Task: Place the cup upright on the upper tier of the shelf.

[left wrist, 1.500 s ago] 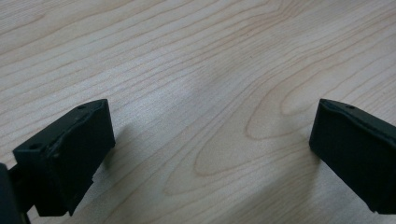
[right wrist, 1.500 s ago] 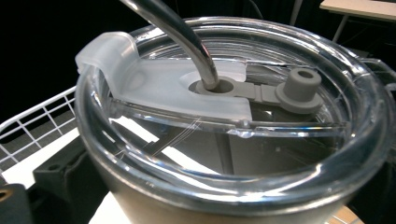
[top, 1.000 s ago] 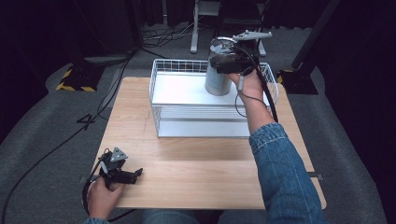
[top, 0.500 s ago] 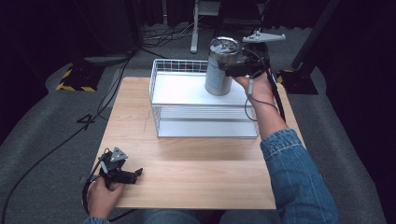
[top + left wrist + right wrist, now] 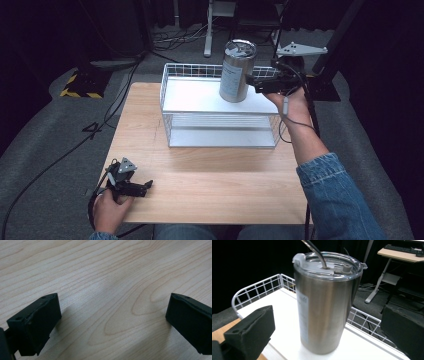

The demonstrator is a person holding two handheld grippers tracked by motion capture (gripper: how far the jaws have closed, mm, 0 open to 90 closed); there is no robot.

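Steel tumbler (image 5: 327, 302) stands free between the right gripper (image 5: 327, 340)'s spread jaws, its straw cut off above

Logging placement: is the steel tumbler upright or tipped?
Upright: the steel tumbler stands on its base on the wire basket's white floor, clear lid on top.

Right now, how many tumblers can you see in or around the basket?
1. The steel tumbler stands upright on the white floor of the wire basket, near its far right corner, between the open right gripper jaws.
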